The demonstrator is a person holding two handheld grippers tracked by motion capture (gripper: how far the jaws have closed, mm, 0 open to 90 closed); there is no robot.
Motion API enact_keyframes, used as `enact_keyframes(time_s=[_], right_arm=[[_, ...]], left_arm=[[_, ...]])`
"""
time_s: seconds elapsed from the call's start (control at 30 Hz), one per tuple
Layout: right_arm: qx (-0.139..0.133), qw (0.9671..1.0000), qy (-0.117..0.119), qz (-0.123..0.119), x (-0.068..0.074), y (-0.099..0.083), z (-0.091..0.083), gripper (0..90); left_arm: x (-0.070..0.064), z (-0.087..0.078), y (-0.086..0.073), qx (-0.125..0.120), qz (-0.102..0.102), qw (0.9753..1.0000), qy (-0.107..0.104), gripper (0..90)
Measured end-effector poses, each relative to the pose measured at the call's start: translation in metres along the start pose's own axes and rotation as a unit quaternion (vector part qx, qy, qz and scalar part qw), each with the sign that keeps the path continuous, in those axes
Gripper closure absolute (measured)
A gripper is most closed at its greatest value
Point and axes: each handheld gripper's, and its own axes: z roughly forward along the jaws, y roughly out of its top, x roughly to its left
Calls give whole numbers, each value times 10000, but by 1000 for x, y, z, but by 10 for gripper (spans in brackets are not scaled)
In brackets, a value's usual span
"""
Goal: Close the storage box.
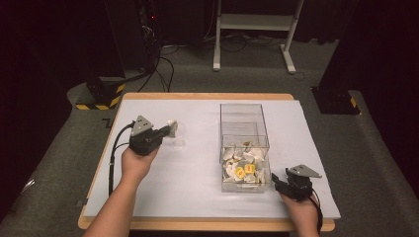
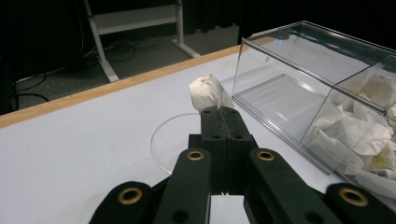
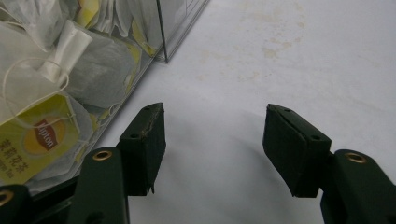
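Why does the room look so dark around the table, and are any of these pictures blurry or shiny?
High view: light falls on the white table, the surroundings stay black. Left gripper view: faint reflections on the clear plastic box, while the white tea bag looks sharp. Right gripper view: near black jaws slightly soft, with a shadow between them.

A white worktop (image 1: 197, 192) lies mostly bare across the lower middle and lower left of the high view. A clear plastic box (image 1: 244, 145) stands right of centre, blocking that side. A clear round dish (image 2: 175, 140) sits left of centre. Bare worktop also runs along the right edge beside the box.
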Motion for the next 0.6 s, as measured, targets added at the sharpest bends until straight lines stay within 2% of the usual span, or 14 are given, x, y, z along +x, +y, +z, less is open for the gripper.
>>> enact_keyframes(time_s=[0.37, 0.6], right_arm=[[-4, 10000, 15, 14, 0, 0, 0, 392], [-3, 10000, 19, 10, 0, 0, 0, 392]], left_arm=[[7, 17, 0, 193, -50, 9998, 40, 898], [10, 26, -3, 282, -156, 9995, 63, 897]])
